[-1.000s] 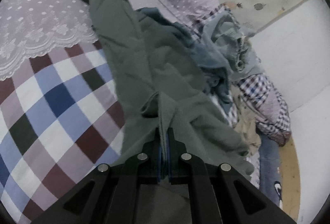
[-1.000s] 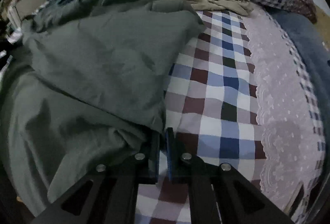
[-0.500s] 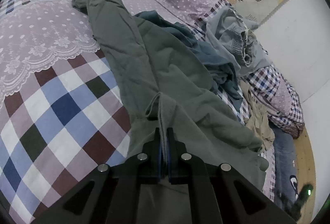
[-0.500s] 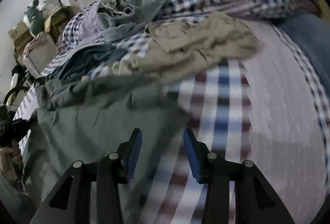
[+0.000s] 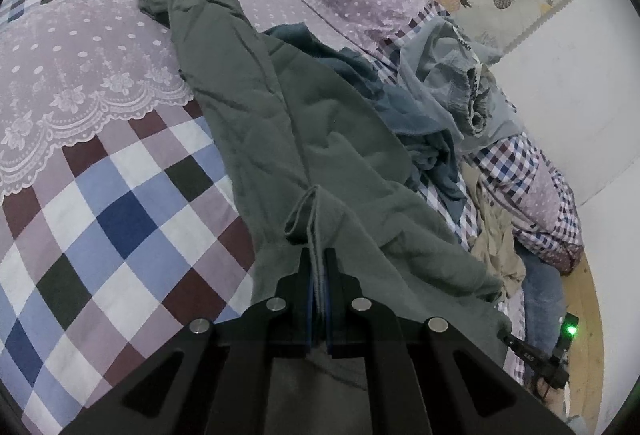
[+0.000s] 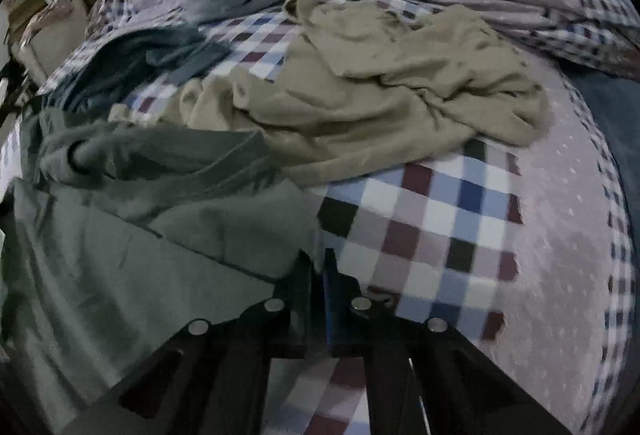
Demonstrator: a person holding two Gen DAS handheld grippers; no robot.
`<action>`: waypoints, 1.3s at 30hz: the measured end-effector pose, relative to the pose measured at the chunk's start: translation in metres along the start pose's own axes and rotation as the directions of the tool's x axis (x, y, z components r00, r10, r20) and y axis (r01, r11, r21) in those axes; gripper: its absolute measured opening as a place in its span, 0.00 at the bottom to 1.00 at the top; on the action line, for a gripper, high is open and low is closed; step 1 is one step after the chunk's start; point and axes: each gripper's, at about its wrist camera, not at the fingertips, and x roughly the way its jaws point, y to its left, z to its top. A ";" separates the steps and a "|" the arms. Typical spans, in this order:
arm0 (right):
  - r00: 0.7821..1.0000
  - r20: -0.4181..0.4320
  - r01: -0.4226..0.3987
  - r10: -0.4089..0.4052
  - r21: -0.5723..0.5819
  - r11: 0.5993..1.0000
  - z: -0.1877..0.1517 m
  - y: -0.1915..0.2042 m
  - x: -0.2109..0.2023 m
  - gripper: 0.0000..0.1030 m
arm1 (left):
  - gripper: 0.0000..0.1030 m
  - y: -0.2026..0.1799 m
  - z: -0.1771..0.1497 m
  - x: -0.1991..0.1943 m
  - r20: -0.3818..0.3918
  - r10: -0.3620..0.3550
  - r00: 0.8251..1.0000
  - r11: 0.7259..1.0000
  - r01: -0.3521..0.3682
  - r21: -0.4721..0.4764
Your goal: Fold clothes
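Observation:
Dark green drawstring trousers [image 5: 304, 123] lie lengthwise on the checked bedspread [image 5: 120, 219], one leg stretching to the far end. My left gripper [image 5: 319, 255] is shut on their waistband, right at the drawstring. In the right wrist view the same green trousers [image 6: 160, 275] fill the lower left. My right gripper [image 6: 320, 259] is shut at their near edge, with a fold of the cloth running in between the fingers. That view is blurred.
A tan garment [image 6: 380, 95] lies crumpled just beyond the green cloth. A blue garment [image 5: 400, 107] and grey shorts [image 5: 452, 83] are heaped toward the wall. Bare checked bedspread [image 6: 440, 227] lies to the right. Wooden floor [image 5: 588, 315] borders the bed.
My right gripper let go of the green cloth, swung toward the tan garment, and has shut again on the trousers' edge. The left gripper kept its hold and pulled back slightly.

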 end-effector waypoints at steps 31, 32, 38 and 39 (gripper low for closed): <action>0.986 -0.130 -0.110 0.104 -0.036 0.993 0.021 0.034 0.061 0.49 | 0.03 0.005 0.002 0.008 -0.064 0.091 0.994 0.996 -0.089 0.028; 0.988 -0.112 -0.112 0.106 -0.052 0.992 0.019 0.039 0.060 0.45 | 0.03 0.006 0.002 0.009 -0.066 0.091 0.994 0.996 -0.089 0.028; 0.997 0.019 0.078 -0.076 -0.269 0.960 0.008 0.082 0.032 0.09 | 0.03 0.008 0.002 0.009 -0.070 0.081 0.994 0.997 -0.080 0.017; 0.990 0.060 0.137 -0.124 -0.297 0.945 0.008 0.088 0.024 0.09 | 0.03 0.008 0.002 0.008 -0.065 0.078 0.995 0.997 -0.077 0.014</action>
